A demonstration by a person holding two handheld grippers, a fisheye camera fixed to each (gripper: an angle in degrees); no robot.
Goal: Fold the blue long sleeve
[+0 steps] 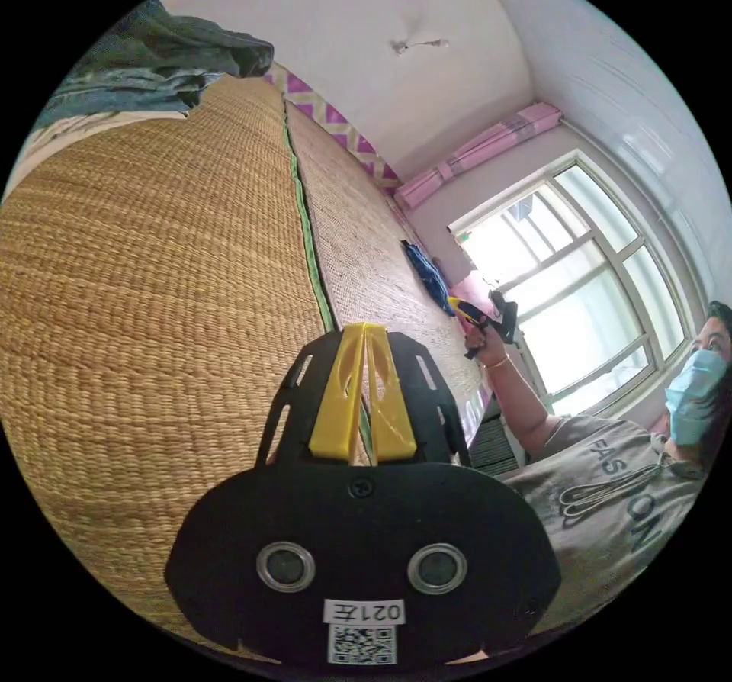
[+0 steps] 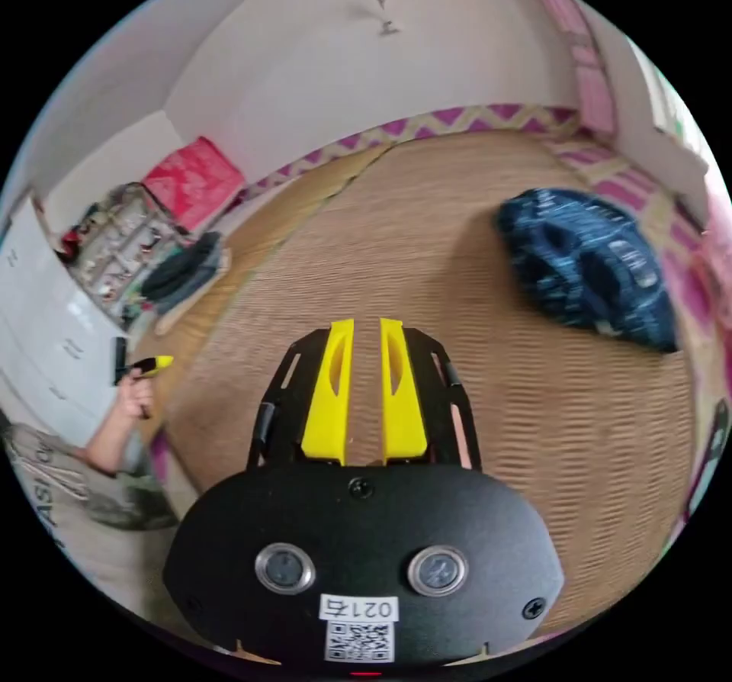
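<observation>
Taking the woven straw mat (image 1: 152, 270) as the landmark and reading each view from left to right: in the left gripper view, a dark grey-green heap of clothes (image 1: 164, 56) is lying at the mat's far left end, the green seam strip (image 1: 305, 217) is running down the middle of the mat, and the left gripper (image 1: 364, 331) is hovering over that seam with its yellow jaws drawn together at the tips and nothing between them. Further right, the blue long sleeve (image 1: 427, 274) is lying bunched near the mat's window-side edge, and just beside it the person's hand (image 1: 488, 342) is holding the other tool. In the right gripper view, the person's other hand (image 2: 133, 400) is holding the left tool off the mat's left edge, near the white cabinet (image 2: 46, 316); the right gripper (image 2: 366, 327) is hanging above the middle of the mat with a narrow gap standing between its jaws, empty and apart from the cloth; the blue garment is sitting to its right as a crumpled mound, near the mat's pink-patterned border (image 2: 457, 117). Judged from this arrangement, the folding is not yet beginning: the garment is neither spread flat nor gripped, so picking it up, laying it out, turning in the sleeves and folding the body are all remaining to be done.
</observation>
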